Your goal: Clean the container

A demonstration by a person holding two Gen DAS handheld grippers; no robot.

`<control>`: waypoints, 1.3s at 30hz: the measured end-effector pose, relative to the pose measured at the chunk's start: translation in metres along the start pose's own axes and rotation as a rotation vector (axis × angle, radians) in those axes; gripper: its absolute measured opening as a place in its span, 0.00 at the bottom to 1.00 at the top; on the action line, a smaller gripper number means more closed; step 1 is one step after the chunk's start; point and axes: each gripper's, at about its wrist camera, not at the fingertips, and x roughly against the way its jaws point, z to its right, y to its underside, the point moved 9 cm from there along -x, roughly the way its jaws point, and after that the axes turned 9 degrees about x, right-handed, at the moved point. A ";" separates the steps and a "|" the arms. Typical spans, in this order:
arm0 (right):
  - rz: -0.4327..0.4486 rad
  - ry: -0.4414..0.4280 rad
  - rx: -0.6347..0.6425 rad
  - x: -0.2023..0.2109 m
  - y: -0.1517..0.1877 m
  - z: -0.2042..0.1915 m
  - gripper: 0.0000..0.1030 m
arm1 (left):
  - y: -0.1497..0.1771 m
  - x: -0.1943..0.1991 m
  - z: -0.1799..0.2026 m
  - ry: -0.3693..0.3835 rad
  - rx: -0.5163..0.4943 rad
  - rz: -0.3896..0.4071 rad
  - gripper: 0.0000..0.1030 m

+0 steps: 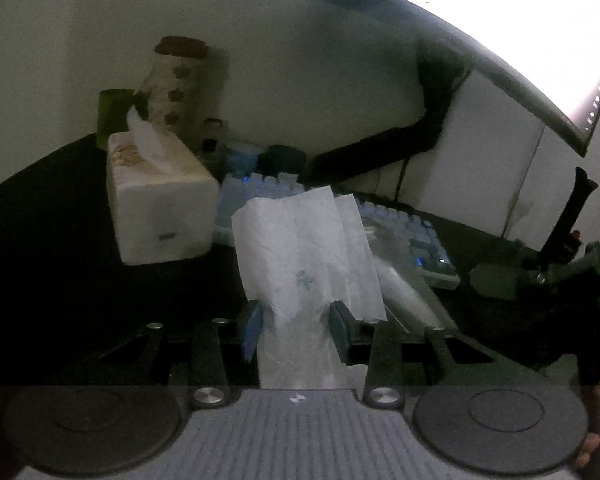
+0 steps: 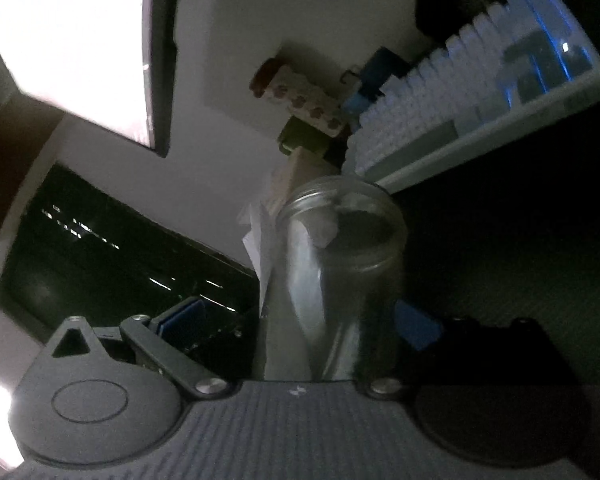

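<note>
Desk: dark surface [image 1: 40, 248], dimly lit, carrying the items below.
Far left corner: a white tissue box [image 1: 160, 208] stood with a sheet protruding from its top; behind it, against the wall, a patterned canister [image 1: 176, 80] and a green item, too dark to identify.
Far edge, centre to right: a pale backlit keyboard [image 1: 404, 236] lay under a bright monitor [image 1: 500, 32].
Left claw: the left claw [image 1: 296, 326] was closed on a folded white tissue [image 1: 304, 256], both blue pads pressing its lower part; the sheet stood up beyond the fingertips, above the desk in front of the keyboard.
Container: a clear open-mouthed jar [image 2: 340, 280] was held off the desk, its mouth pointing away from the right wrist camera, with no lid visible on it.
Right claw: the right claw [image 2: 300, 320] was closed around the jar's body, a blue pad showing on either side of it.
Tissue and jar: in the right wrist view white paper showed beside the jar's rim and through its glass; whether any of it had entered the mouth could not be told.
Step in hand (judged): bringing the tissue to the jar mouth for wiping.
Next move (judged): the left claw needs to line the tissue up with the mouth and push it in, while the right claw keeps the jar steady.
</note>
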 end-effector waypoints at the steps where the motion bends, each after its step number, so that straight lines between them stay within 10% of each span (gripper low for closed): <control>1: 0.002 -0.002 0.002 0.000 -0.001 0.000 1.00 | 0.000 -0.001 -0.001 0.006 0.007 -0.004 0.31; 19: -0.108 0.172 0.217 -0.010 0.007 0.000 1.00 | 0.022 -0.044 0.003 0.067 0.077 -0.118 0.24; 33: -0.139 0.103 0.212 -0.006 0.020 -0.008 1.00 | 0.016 -0.012 0.018 0.237 0.117 -0.084 0.20; 39: 0.052 0.103 0.384 0.018 0.007 -0.030 1.00 | 0.019 -0.006 0.028 0.258 0.098 -0.048 0.20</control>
